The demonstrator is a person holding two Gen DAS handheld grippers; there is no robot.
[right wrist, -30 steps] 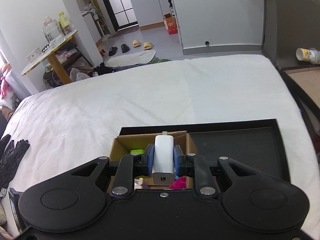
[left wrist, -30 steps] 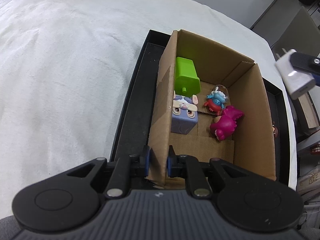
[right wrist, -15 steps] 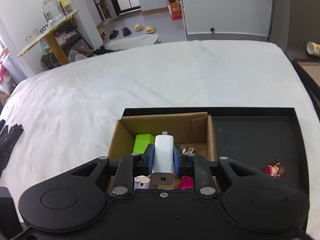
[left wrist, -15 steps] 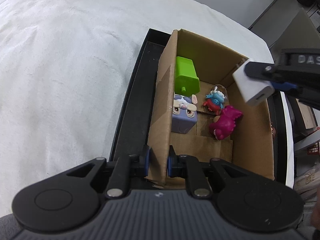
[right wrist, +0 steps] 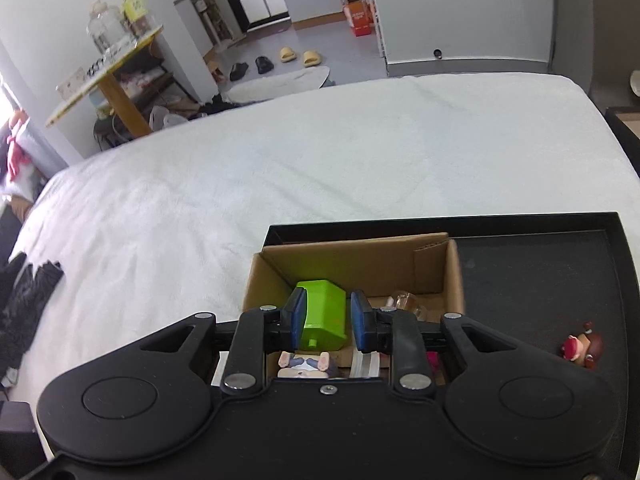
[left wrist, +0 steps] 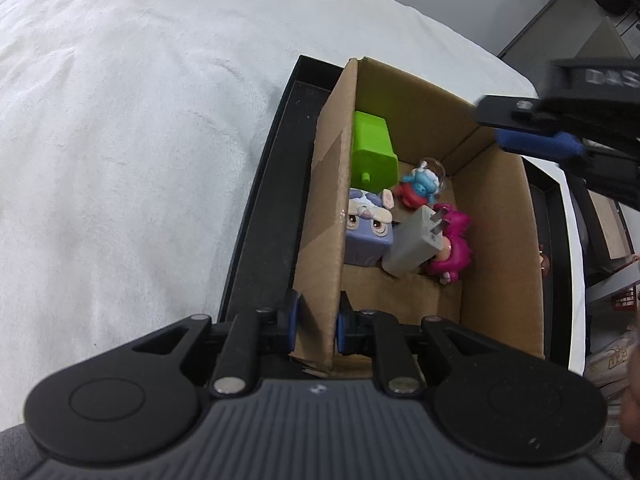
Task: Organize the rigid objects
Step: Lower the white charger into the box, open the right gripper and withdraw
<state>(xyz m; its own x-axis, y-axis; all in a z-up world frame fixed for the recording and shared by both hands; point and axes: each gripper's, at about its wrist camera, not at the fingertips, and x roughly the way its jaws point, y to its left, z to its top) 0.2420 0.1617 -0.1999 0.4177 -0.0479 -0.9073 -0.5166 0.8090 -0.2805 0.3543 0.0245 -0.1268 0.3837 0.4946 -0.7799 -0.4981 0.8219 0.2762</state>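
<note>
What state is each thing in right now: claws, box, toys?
cardboard box: upright, open-topped, in the black tray
left gripper: shut on the box wall
right gripper: jaws opening, nothing between them
white charger: lying tilted against toys inside the box
green block: on its side in the box
small figurine: lying on the tray, outside the box

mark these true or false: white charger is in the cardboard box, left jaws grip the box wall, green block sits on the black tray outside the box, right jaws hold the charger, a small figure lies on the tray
1. The white plug-in charger lies in the brown cardboard box: true.
2. The left gripper clamps the box wall: true.
3. The lime green plastic block sits on the black tray outside the box: false, it is inside the box.
4. The right gripper holds the charger: false, its jaws are opening with nothing between them.
5. A small red-and-brown figure lies on the tray: true.
</note>
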